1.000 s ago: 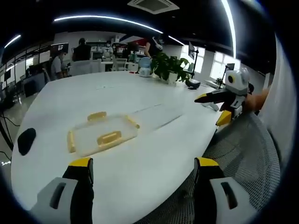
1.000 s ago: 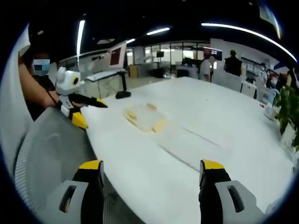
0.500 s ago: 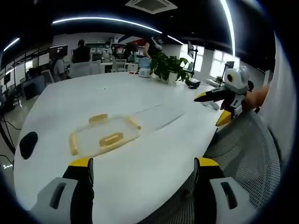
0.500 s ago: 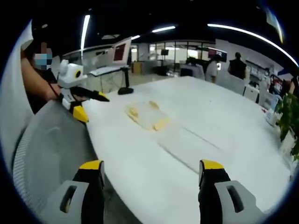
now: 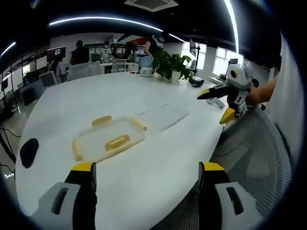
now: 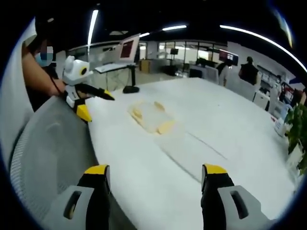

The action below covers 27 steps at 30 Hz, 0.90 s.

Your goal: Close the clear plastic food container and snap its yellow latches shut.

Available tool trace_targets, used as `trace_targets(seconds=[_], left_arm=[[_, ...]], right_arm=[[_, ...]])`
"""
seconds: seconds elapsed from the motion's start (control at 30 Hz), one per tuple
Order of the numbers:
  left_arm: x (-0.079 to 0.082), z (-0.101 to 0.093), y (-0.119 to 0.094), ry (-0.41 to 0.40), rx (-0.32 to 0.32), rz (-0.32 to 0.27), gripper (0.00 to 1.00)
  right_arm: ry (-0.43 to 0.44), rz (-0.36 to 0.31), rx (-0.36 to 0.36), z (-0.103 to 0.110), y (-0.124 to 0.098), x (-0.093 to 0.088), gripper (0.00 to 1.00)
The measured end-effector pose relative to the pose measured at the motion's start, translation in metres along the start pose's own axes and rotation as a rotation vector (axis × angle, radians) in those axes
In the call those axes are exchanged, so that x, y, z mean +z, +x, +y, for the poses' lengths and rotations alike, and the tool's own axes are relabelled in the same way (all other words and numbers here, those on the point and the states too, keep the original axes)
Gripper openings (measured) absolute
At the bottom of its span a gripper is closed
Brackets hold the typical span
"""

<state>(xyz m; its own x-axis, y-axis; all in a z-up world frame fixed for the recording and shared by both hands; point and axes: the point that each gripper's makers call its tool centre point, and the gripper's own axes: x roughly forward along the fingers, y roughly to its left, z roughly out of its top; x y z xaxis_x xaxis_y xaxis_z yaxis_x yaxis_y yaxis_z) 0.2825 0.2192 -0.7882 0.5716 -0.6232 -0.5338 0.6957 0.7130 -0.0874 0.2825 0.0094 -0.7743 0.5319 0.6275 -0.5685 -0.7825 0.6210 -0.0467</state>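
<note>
The clear plastic container (image 5: 108, 138) with yellow latches (image 5: 116, 142) on its sides sits on the white table (image 5: 144, 163), well ahead of my left gripper (image 5: 146, 179), whose jaws stand wide apart with nothing between them. A flat clear rectangle (image 5: 163, 115), seemingly the lid, lies on the table just beyond the container. In the right gripper view the container (image 6: 151, 116) is far ahead and the flat piece (image 6: 192, 148) is nearer. My right gripper (image 6: 156, 179) is open and empty over the table edge. Each gripper appears in the other's view, held over a chair: right gripper (image 5: 218, 103), left gripper (image 6: 91, 101).
A black mouse (image 5: 29, 151) lies at the table's left edge. A grey mesh chair (image 5: 249, 158) stands close against the near edge. A potted plant (image 5: 171, 67) stands at the far end, and a monitor stand (image 6: 128, 88) beyond the container. People stand at distant desks.
Both views have shifted a little with my hands. The container and the flat clear piece lie where they were. Both grippers stay open.
</note>
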Motion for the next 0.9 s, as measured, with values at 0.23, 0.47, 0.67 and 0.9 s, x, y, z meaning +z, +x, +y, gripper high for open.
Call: trace_targets(seconds=[0.23,0.47,0.67,0.9], left_arm=[[-0.001,0.002,0.002,0.039,-0.018,0.023,0.89],[0.000,0.000,0.004,0.024,-0.043,0.023,0.89],[-0.002,0.007,0.002,0.030,-0.037,0.031,0.88],[-0.003,0.014,0.001,0.034,-0.035,0.036,0.88]], right_arm=[[-0.017,0.000,0.015,0.001,0.008,0.005,0.77],[-0.044,0.022,0.038,0.004,0.012,0.005,0.68],[-0.043,0.011,0.040,0.001,0.017,0.010,0.72],[-0.052,0.011,0.047,0.000,0.023,0.015,0.73]])
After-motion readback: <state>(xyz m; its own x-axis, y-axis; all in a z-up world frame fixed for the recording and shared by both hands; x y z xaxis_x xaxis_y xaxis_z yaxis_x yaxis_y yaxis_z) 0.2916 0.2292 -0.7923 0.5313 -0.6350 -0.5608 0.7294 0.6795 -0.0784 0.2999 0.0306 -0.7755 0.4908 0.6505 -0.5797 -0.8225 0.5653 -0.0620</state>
